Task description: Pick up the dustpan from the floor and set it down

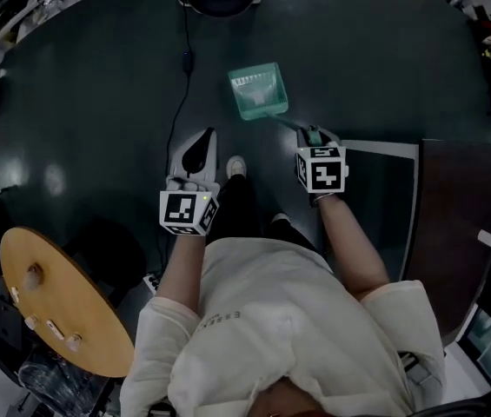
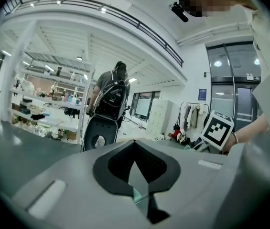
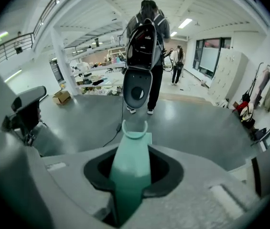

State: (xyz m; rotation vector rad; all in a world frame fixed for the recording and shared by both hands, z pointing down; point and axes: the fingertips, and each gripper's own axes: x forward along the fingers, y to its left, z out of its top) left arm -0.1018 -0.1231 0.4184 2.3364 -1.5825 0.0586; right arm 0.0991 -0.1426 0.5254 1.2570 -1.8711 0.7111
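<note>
The teal dustpan hangs over the dark floor ahead of the person's feet, its handle running back to my right gripper. The right gripper is shut on that handle. In the right gripper view the handle fills the gap between the jaws and ends in a ring clip, and the pan is mostly hidden behind it. My left gripper is held level at the left, apart from the dustpan. Its jaws are shut with nothing between them.
A person with a black backpack stands ahead beside a black rounded case. A black cable trails across the floor. A round wooden table is at lower left, a dark brown panel at right, and shelves stand far left.
</note>
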